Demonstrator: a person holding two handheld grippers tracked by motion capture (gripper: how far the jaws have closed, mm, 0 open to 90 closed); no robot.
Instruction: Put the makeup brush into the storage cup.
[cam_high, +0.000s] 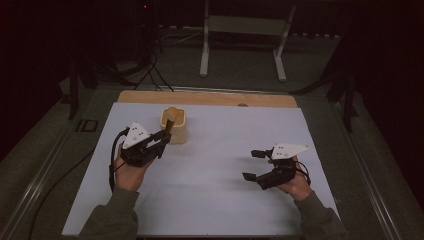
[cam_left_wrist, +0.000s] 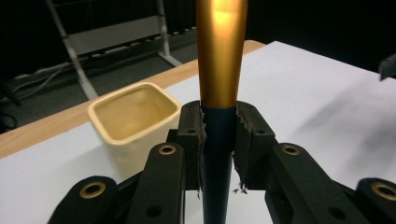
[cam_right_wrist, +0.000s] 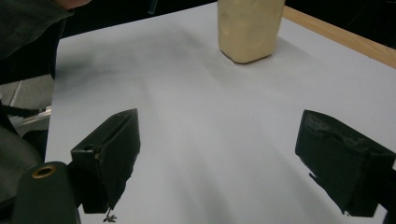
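Gold-and-dark pen (cam_left_wrist: 219, 70) sits pinched in the left gripper (cam_high: 161, 136) at centre left of the high view, its tip just above the cream square cup (cam_high: 174, 125). Judging by this, the insertion step is in hand; next, lower and let go. At lower right, the right gripper (cam_high: 254, 165) hovers spread, holding nothing

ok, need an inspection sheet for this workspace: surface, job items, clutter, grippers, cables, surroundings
Surface: white sheet over a wooden table, bare apart from the job items.
Job items: cream cup, upright, empty as far as seen; gold-and-dark stick held beside it.
Clutter: nothing seen.
Grippers: left gripper shut on the stick's dark lower part; right gripper open, nothing between its jaws, apart from the cup.
Cables: black cable trails from left gripper; more on the floor behind.
Surroundings: dark room, white metal stand beyond the table.
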